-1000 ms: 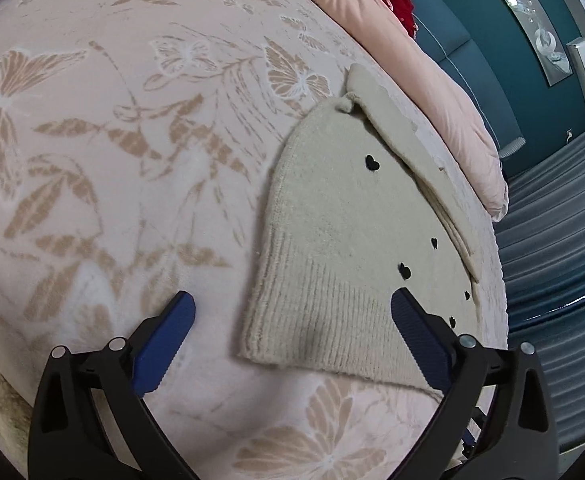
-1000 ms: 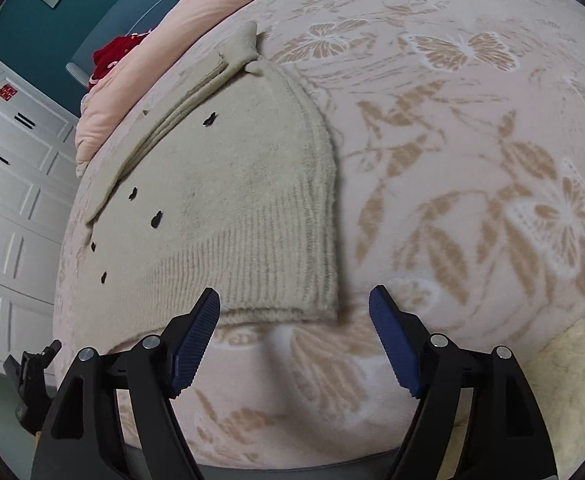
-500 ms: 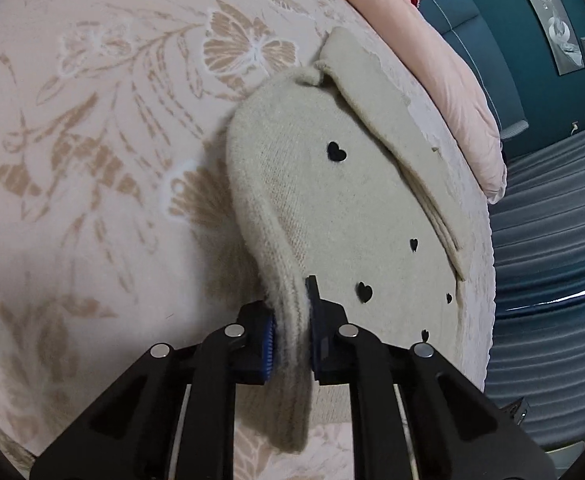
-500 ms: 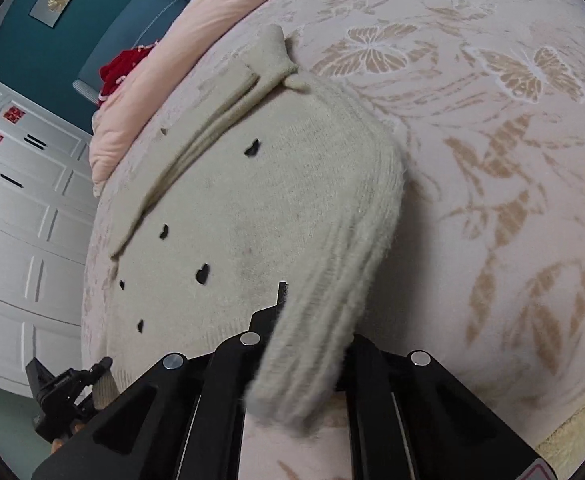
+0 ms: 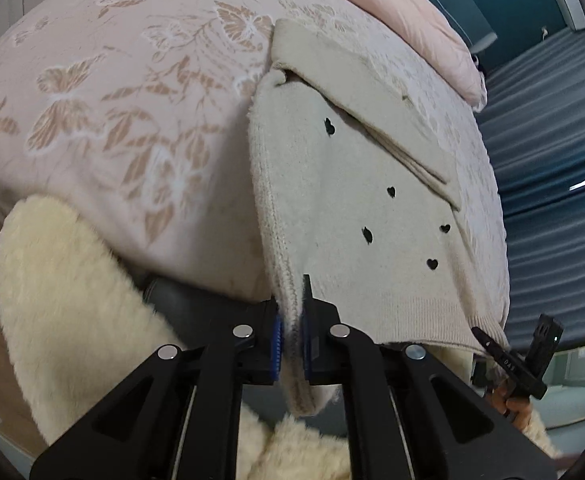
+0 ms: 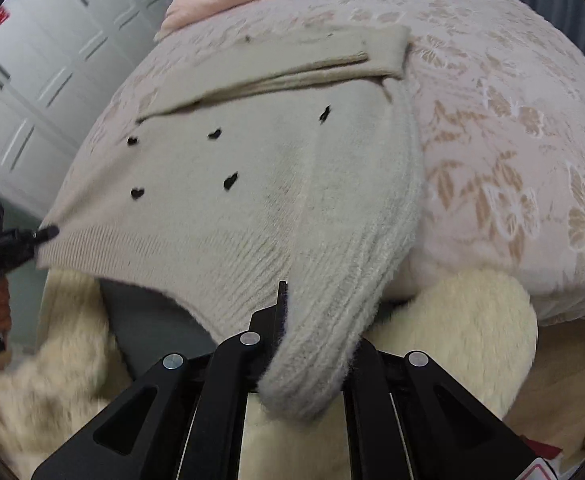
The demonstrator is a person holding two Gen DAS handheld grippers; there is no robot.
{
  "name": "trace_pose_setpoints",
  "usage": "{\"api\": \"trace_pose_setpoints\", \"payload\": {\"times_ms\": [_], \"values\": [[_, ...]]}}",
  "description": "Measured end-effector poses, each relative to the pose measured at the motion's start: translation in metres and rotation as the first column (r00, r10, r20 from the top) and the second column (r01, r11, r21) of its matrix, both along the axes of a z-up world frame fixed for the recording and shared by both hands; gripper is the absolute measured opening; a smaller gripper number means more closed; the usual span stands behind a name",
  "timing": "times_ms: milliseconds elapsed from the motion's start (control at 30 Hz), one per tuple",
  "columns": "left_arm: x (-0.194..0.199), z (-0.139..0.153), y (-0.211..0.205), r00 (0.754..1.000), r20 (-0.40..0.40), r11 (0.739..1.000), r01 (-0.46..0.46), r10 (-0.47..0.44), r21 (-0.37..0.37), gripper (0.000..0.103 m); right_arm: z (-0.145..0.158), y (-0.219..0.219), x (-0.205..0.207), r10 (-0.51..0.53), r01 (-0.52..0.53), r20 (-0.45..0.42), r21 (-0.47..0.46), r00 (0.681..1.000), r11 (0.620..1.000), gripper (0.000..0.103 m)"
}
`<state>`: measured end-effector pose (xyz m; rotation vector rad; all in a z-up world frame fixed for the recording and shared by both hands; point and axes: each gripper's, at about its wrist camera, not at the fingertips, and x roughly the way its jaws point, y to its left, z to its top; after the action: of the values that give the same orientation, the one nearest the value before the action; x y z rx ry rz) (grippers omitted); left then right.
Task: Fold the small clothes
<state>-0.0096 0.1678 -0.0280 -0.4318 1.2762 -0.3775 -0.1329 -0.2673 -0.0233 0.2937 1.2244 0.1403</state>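
Between both pairs of blue pads (image 5: 277,344), now pinched: the ribbed hem of the sweater (image 5: 356,208). Left claw (image 5: 290,350) clamped on one hem corner, right claw (image 6: 288,344) on the other, knit bulging out past the jaws of each. A second back, both stood wide open over a sweater lying flat on the bed (image 5: 112,92); half a second back, already shut on the hem. Since then lifted and drawn back off the near edge of the bed, so that the hem now hangs clear of the bedspread and stretches taut between the two grips, above a fluffy cream rug (image 5: 72,300). Meaning for the task: pick-up done, fold itself not yet made; probably next, hem carried up and over toward the collar end.

Outward from the claws: lower body of the sweater raised and sloping down to the bed, little black hearts (image 5: 390,191) facing up. Upper part, with a sleeve (image 5: 364,92) folded across it, flat on the bedspread further in. Beyond that, a pink quilt (image 5: 412,12) along the far edge of the bed.
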Motion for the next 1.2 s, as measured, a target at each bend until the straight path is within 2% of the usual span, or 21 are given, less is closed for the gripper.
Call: {"api": "trace_pose_setpoints", "payload": {"times_ms": [67, 133, 200, 233, 333, 433, 467, 500, 533, 567, 600, 633, 667, 700, 733, 800, 833, 900, 1000, 1100, 1200], "values": [[-0.038, 0.01, 0.006, 0.999, -0.013, 0.999, 0.041, -0.041, 0.012, 0.006, 0.011, 0.003, -0.034, 0.063, -0.061, -0.031, 0.068, 0.998, 0.996, 0.006], [-0.063, 0.024, 0.008, 0.998, -0.013, 0.998, 0.063, -0.063, -0.011, 0.006, 0.033, 0.002, -0.057, 0.084, -0.082, -0.012, 0.129, 0.996, 0.988, 0.006], [-0.068, 0.047, 0.009, 0.998, 0.033, 0.997, 0.052, -0.05, -0.052, 0.006, 0.061, -0.004, -0.061, 0.061, -0.072, 0.063, 0.187, 0.996, 0.98, 0.006], [-0.06, 0.062, 0.007, 0.996, 0.084, 0.997, 0.045, -0.039, -0.068, 0.006, 0.076, -0.009, -0.054, 0.036, -0.059, 0.117, 0.201, 0.993, 0.978, 0.006], [-0.003, 0.094, -0.006, 0.971, 0.241, 0.992, 0.043, -0.013, -0.12, 0.007, 0.107, -0.038, -0.007, -0.084, 0.008, 0.285, 0.258, 0.955, 0.966, 0.007], [0.076, 0.092, -0.028, 0.942, 0.333, 0.995, -0.023, 0.054, -0.096, 0.011, 0.097, -0.076, 0.063, -0.254, 0.136, 0.359, 0.324, 0.898, 0.936, 0.011], [0.103, 0.082, -0.036, 0.935, 0.348, 0.995, -0.043, 0.071, -0.089, 0.011, 0.085, -0.088, 0.085, -0.33, 0.214, 0.362, 0.325, 0.872, 0.921, 0.016], [0.125, 0.072, -0.041, 0.924, 0.369, 0.994, -0.076, 0.099, -0.077, 0.014, 0.074, -0.099, 0.103, -0.395, 0.281, 0.353, 0.333, 0.848, 0.9, 0.032], [0.141, 0.061, -0.045, 0.912, 0.388, 0.991, -0.116, 0.133, -0.065, 0.022, 0.059, -0.108, 0.117, -0.467, 0.361, 0.338, 0.332, 0.817, 0.871, 0.048], [0.159, 0.046, -0.049, 0.914, 0.385, 0.99, -0.14, 0.131, -0.004, 0.028, 0.046, -0.114, 0.129, -0.519, 0.428, 0.325, 0.312, 0.791, 0.848, 0.05], [0.173, 0.035, -0.051, 0.922, 0.359, 0.981, -0.18, 0.145, 0.066, 0.042, 0.036, -0.117, 0.137, -0.546, 0.472, 0.313, 0.283, 0.777, 0.835, 0.05], [0.18, 0.025, -0.05, 0.928, 0.333, 0.973, -0.212, 0.169, 0.095, 0.049, 0.028, -0.115, 0.142, -0.557, 0.503, 0.297, 0.242, 0.776, 0.83, 0.05], [0.182, 0.019, -0.046, 0.927, 0.329, 0.971, -0.22, 0.18, 0.089, 0.05, 0.022, -0.113, 0.143, -0.545, 0.503, 0.297, 0.21, 0.784, 0.838, 0.05], [0.181, 0.017, -0.042, 0.924, 0.335, 0.972, -0.221, 0.183, 0.078, 0.058, 0.018, -0.108, 0.143, -0.522, 0.486, 0.311, 0.189, 0.794, 0.853, 0.052], [0.176, 0.017, -0.037, 0.92, 0.351, 0.975, -0.212, 0.176, 0.068, 0.075, 0.015, -0.106, 0.141, -0.496, 0.469, 0.326, 0.163, 0.805, 0.868, 0.059], [0.172, 0.018, -0.036, 0.904, 0.396, 0.975, -0.209, 0.161, 0.08, 0.091, 0.007, -0.099, 0.141, -0.452, 0.451, 0.342, 0.086, 0.824, 0.888, 0.063], [0.173, 0.016, -0.041, 0.9, 0.415, 0.98, -0.181, 0.13, 0.086, 0.091, 0.003, -0.096, 0.146, -0.422, 0.433, 0.339, 0.048, 0.841, 0.9, 0.063], [0.183, 0.008, -0.055, 0.909, 0.414, 0.985, -0.11, 0.046, 0.134, 0.091, -0.004, -0.093, 0.157, -0.396, 0.422, 0.327, -0.009, 0.858, 0.907, 0.063], [0.207, -0.014, -0.077, 0.923, 0.383, 0.981, -0.047, -0.029, 0.188, 0.091, -0.015, -0.095, 0.184, -0.399, 0.415, 0.288, 0.004, 0.871, 0.91, 0.063], [0.233, -0.033, -0.089, 0.937, 0.349, 0.979, -0.049, -0.025, 0.2, 0.091, -0.027, -0.101, 0.212, -0.392, 0.413, 0.263, -0.028, 0.882, 0.91, 0.067], [0.26, -0.048, -0.094, 0.956, 0.292, 0.982, -0.065, 0.011, 0.175, 0.091, -0.041, -0.106, 0.239, -0.378, 0.4, 0.227, -0.06, 0.898, 0.914, 0.068]]}}
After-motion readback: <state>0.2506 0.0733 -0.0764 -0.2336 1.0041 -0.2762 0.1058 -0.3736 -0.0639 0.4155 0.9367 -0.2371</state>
